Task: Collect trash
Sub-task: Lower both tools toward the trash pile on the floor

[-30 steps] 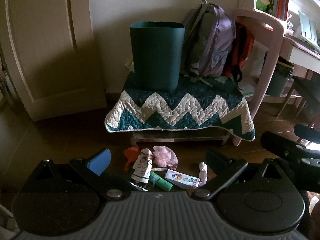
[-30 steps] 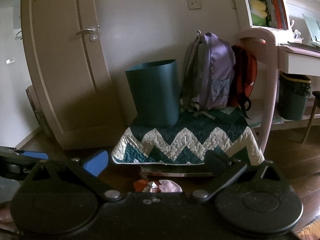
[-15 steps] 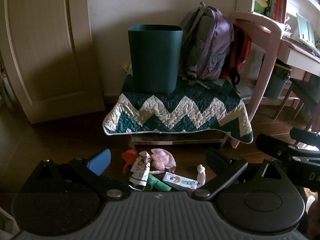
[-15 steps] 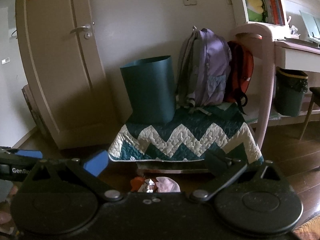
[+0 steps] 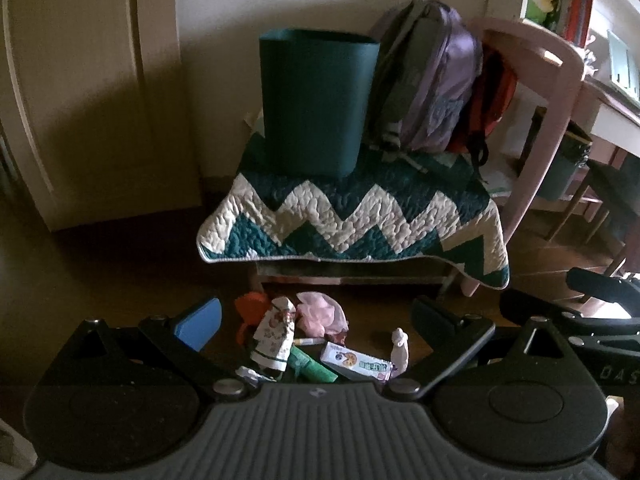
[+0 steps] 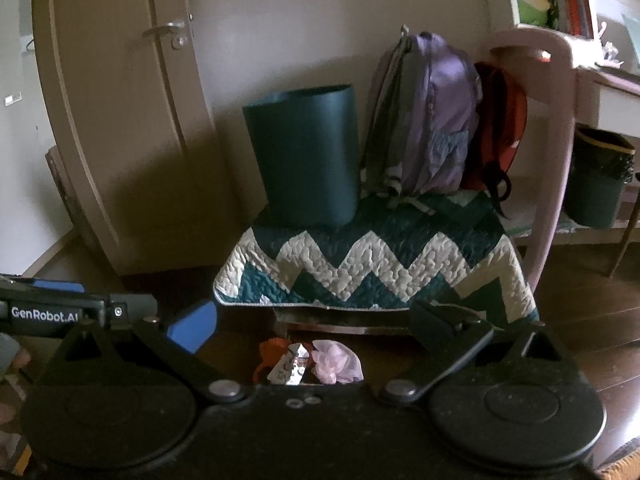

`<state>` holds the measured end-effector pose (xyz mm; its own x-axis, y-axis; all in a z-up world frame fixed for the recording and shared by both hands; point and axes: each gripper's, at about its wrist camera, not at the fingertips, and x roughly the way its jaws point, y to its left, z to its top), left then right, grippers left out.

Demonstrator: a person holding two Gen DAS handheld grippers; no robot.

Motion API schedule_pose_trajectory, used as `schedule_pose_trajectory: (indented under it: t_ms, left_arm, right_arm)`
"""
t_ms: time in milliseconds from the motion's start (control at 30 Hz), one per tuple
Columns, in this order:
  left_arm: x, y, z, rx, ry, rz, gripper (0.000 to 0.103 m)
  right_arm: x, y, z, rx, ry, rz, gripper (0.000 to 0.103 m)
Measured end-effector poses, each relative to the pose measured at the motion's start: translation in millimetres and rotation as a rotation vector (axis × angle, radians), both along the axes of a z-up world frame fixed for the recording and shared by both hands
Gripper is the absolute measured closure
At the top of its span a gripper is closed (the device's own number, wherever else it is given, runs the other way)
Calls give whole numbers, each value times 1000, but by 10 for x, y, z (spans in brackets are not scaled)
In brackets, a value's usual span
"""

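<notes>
Left tool (image 5: pixel 316 316): jaws spread wide, nothing held. Right tool (image 6: pixel 314 320): jaws likewise wide, nothing held. The trash pile (image 5: pixel 316 344) lies on the floor in front of the quilt-covered stool (image 5: pixel 352 220), below and between the left tool's fingers, not touching them. It comprises an orange scrap (image 5: pixel 250 310), a printed wrapper (image 5: pixel 274 336), a pink bag (image 5: pixel 320 314), a green tube (image 5: pixel 312 366), a small carton (image 5: pixel 356 364) and a white bottle (image 5: pixel 399 346). A dark green bin (image 5: pixel 316 100) stands upright on the stool, beside a purple backpack (image 5: pixel 428 76).
</notes>
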<state>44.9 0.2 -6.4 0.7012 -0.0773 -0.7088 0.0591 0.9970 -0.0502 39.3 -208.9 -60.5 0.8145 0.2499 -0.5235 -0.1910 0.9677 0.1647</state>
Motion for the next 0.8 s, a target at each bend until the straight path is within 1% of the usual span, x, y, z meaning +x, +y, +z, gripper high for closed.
schedule_pose_trajectory:
  t_ms: [200,367,467,600,667,733,800]
  left_arm:
    - [416,83,-241,-20,73,15,1]
    - [905,213,-523,13,154,32,1]
    - [1247,342,-713,16,217,51,1]
    - [1674,517,-983,45,287,92,1]
    - [1853,584,-1117,45,323,91,1]
    - [2026,612,-1266,52,353,68,1]
    - [2173,594,-1421,65,377,23,1]
  right_arm:
    - [367,75,-171,2,55,57,2]
    - [765,87,-375,-39,91,69,2]
    - [1033,43,-558,-41,127,72,4]
    - [1364,41,-822,-57,185,109,4]
    - [1503,59,-952,-69,208,136,4]
    - [1639,95,-1097,-88,228,182,4]
    - [1764,128,-1242,-103,249,219,4]
